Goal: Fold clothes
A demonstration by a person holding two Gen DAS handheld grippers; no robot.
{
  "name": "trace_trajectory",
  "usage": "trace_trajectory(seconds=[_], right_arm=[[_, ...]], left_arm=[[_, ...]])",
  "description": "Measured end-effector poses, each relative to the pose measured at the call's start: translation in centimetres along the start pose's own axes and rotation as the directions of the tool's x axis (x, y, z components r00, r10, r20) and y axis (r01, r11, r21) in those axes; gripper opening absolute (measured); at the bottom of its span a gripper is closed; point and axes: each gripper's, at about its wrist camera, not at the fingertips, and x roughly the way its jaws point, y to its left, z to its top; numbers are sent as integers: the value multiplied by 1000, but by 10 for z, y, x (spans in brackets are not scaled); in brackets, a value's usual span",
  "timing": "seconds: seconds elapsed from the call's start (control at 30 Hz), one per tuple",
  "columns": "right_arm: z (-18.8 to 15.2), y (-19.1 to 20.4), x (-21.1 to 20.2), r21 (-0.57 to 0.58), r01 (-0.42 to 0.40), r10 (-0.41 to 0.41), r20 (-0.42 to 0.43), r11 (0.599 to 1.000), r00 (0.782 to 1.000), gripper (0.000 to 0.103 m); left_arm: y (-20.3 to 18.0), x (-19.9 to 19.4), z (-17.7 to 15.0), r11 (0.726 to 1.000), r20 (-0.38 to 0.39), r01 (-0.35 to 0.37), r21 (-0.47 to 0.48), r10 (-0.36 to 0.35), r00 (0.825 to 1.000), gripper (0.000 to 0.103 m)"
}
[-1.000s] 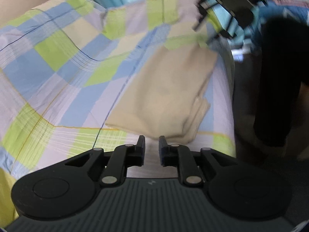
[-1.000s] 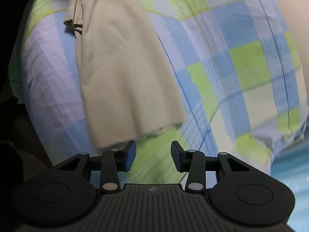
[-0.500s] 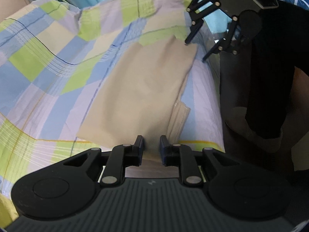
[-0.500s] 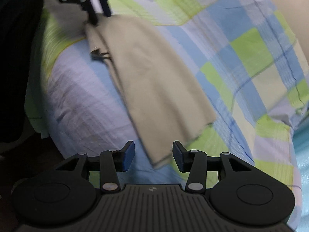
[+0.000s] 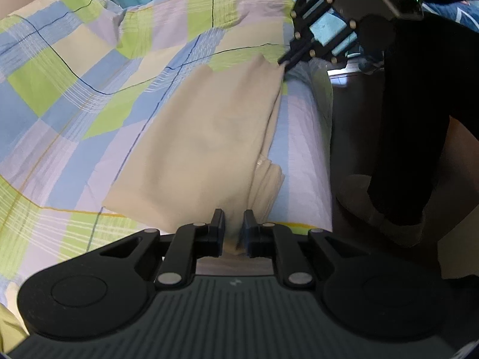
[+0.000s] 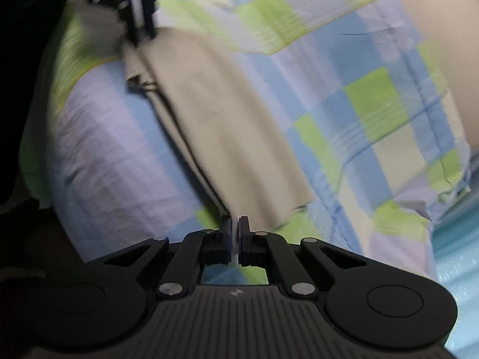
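Home bedroom. A bed (image 5: 305, 137) with checked blue-green bedsheet (image 5: 74, 95) fills both views. Dark floor (image 5: 353, 125) runs alongside.

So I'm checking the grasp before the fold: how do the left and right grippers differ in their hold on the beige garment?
The left gripper pinches a thick bunch of the beige garment, its pads a little apart; the right gripper is nearly fully closed on a thin edge. The left holds the end with layered folds; the right holds the opposite corner. Both grip the same garment on the checked bedsheet.

Beige garment (image 5: 203, 137), folded long, flat on checked bedsheet (image 5: 74, 95).
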Motion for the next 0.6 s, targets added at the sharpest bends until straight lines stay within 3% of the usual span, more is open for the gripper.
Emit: trace_trajectory(seconds=[0.17,0.4,0.53,0.6], right_arm=[[-7,12,13,-39,-7,5,-62,999,998,0],[-5,5,13,33,-9,13,-109,999,994,3],[14,-1,-14,127,17,-11,-53,992,999,23],[31,6,-27,154,-9,7,11,988,1000,25]], left_arm=[[-4,2,4,1000,-4,1,5,-1,1000,10],[5,-19,-2,999,-7,-36,4,36,999,15],[12,-32,-11,995,-15,-101,-27,101,995,15],[16,-36,-15,989,-25,-140,-45,139,990,15]])
